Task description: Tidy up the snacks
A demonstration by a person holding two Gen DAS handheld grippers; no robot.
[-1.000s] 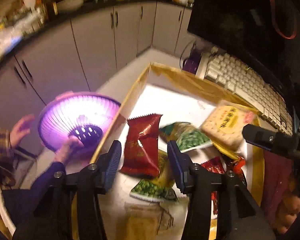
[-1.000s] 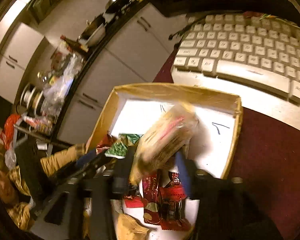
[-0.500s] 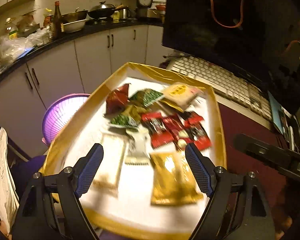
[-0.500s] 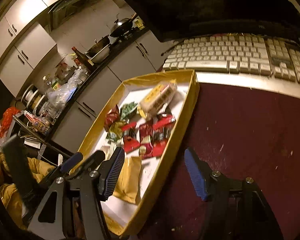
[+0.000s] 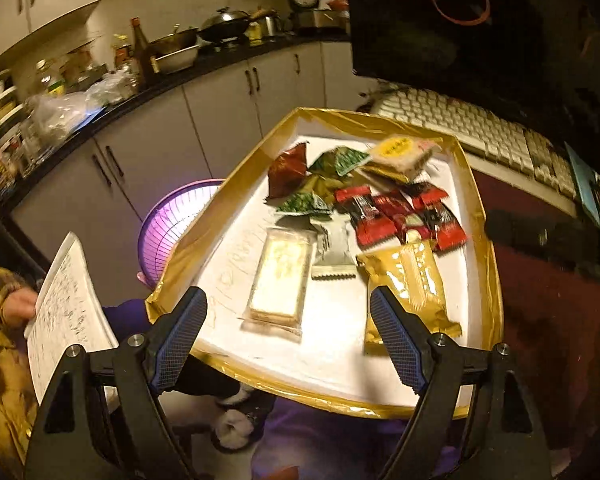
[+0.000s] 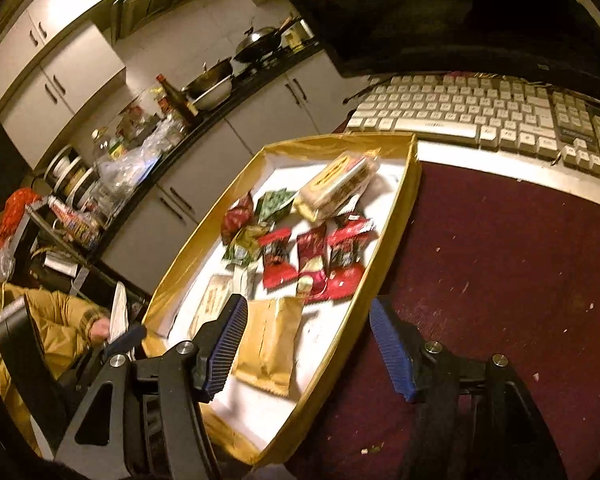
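A gold-rimmed white tray holds several snack packets. At its far end lie a dark red bag, green packets and a yellow-labelled cracker pack. Red packets lie mid-tray. Nearer are a clear wafer pack, a white sachet and a gold bag. My left gripper is open and empty above the tray's near edge. My right gripper is open and empty over the tray's near right rim.
A white keyboard lies behind the tray on a dark red table. A purple basket sits below the tray's left side. A seated person holds a sheet of paper. Kitchen cabinets stand beyond.
Both grippers pulled back and up from the tray and opened wide. The right gripper let go of the cracker pack, which now lies at the tray's far end. The basket dropped lower.
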